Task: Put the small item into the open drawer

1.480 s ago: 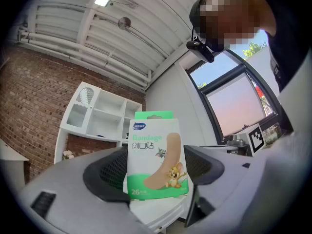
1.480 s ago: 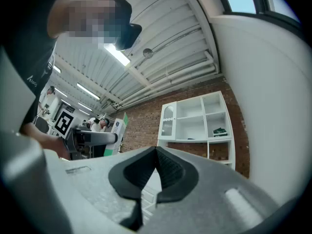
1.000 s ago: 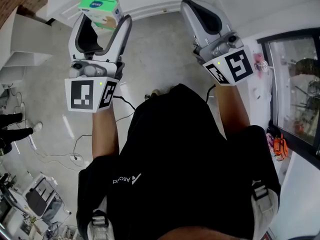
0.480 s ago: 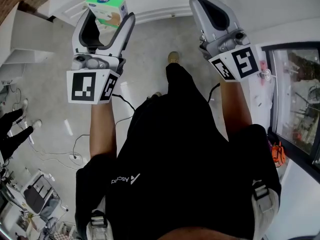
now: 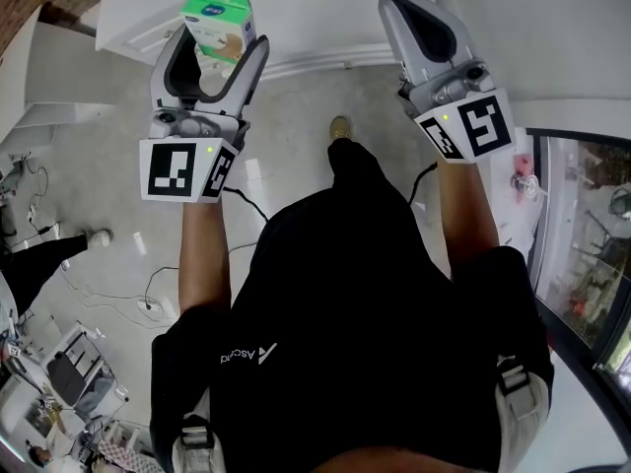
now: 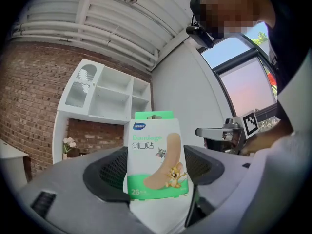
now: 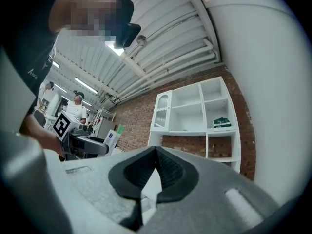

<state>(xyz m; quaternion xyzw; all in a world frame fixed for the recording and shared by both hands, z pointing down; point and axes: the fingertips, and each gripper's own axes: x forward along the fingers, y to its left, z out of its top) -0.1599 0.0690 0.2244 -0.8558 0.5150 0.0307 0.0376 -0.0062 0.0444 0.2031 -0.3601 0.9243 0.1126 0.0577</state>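
A green and white bandage box point(image 5: 219, 20) stands upright between the jaws of my left gripper point(image 5: 219, 41), which is shut on its lower part. In the left gripper view the box point(image 6: 155, 152) fills the gap of that gripper point(image 6: 155, 175), printed face toward the camera. My right gripper point(image 5: 406, 13) is held up at the right, level with the left one. Its jaws point(image 7: 156, 155) meet with nothing between them. No open drawer shows in any view.
White furniture point(image 5: 296, 13) lies just ahead on the grey floor. A white shelf unit point(image 7: 195, 113) against a brick wall holds a green box point(image 7: 222, 122). The person's shoe point(image 5: 340, 126) steps forward. A glass door point(image 5: 582, 254) is at the right, cables point(image 5: 148, 304) and another person's legs point(image 5: 44, 259) at the left.
The person has walked forward, so the white furniture has come nearer. Both grippers have shifted a little to the right. The left one still holds the box and the right stays shut.
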